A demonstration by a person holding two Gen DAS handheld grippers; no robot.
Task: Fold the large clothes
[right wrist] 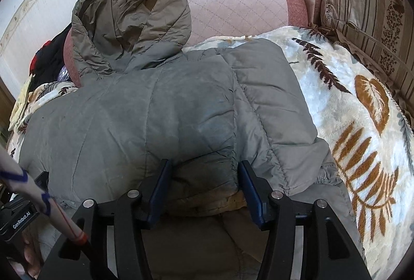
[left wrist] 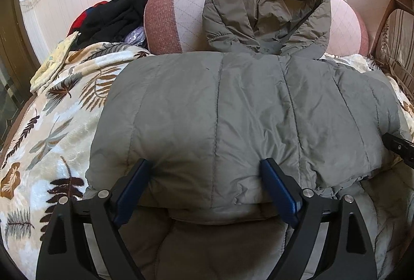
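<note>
At the far left we see a heap of dark clothes [left wrist: 113, 16] against the sofa back, and below it the leaf-print blanket [left wrist: 51, 124] that covers the seat. On that blanket lies our grey padded jacket [left wrist: 233, 111], back side up, its hood [left wrist: 266, 3] propped against the pink sofa cushion [left wrist: 165, 16].

We judge the fold to be well along. The sleeves appear already tucked in, since the body shows as a compact block with neat side edges, and the lower part looks doubled up toward the shoulders, leaving a thick rolled edge nearest us. What seems left is to settle that fold flat, deal with the hood, and perhaps halve the bundle once more.

Our left hand-held gripper [left wrist: 207, 186] reaches forward and slightly down at the left half of the near edge, its jaws spread wide with the puffy fold bulging between them; the blue pads [left wrist: 132, 192] touch fabric but do not pinch it, so we read it as released.

Further right, our right hand-held gripper [right wrist: 204, 184] sits in a like pose at the right half, jaws apart around the fold, also released. Beyond it, the blanket runs to a striped cushion [right wrist: 362, 8].
</note>
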